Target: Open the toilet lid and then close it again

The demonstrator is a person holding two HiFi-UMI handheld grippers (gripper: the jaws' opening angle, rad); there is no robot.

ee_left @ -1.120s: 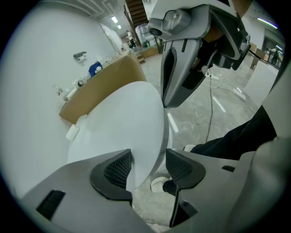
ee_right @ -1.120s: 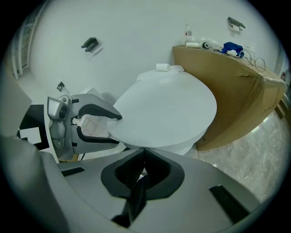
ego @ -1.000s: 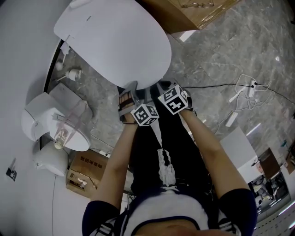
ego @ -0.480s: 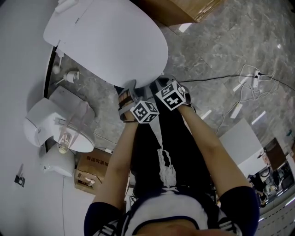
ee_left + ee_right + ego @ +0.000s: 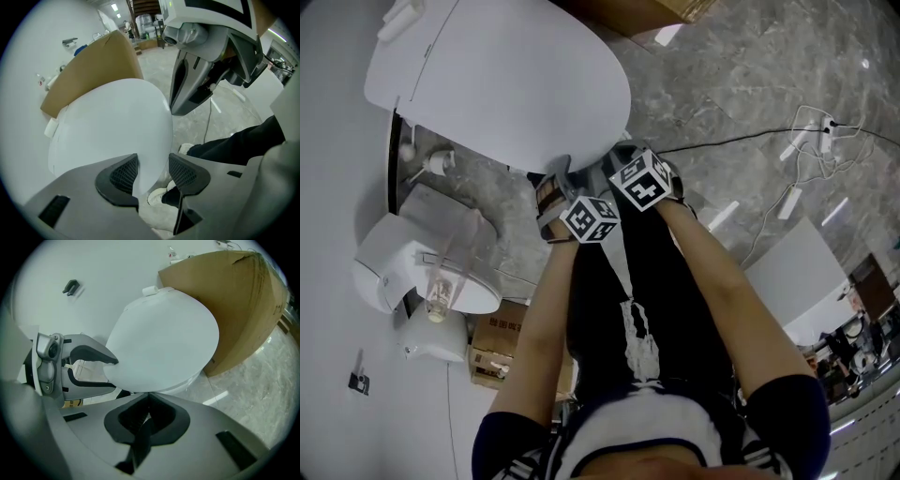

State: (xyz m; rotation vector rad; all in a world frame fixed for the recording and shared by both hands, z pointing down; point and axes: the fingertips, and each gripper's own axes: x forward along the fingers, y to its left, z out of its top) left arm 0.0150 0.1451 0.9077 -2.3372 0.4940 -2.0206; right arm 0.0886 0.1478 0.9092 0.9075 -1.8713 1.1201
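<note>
Your left gripper (image 5: 153, 169) straddles the front edge of the toilet lid (image 5: 108, 126), jaws just closing but unclamped, while your right gripper (image 5: 149, 404), pressed together, sits at that edge.

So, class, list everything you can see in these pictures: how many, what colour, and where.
toilet lid: one, white, upper left, in front of both grippers
large cardboard box: one, brown, beside the toilet
small cardboard box: one, brown, on the floor at lower left
fixture: one, white, by the wall at left; too unclear to name
cables: a tangle, white and black, on the floor at right
floor: grey marble
forearms: two, bare, centre
left gripper: one, grey, jaws apart and just been closing, lid's front edge between them
right gripper: one, grey, jaws shut and empty, at the lid's front edge
</note>
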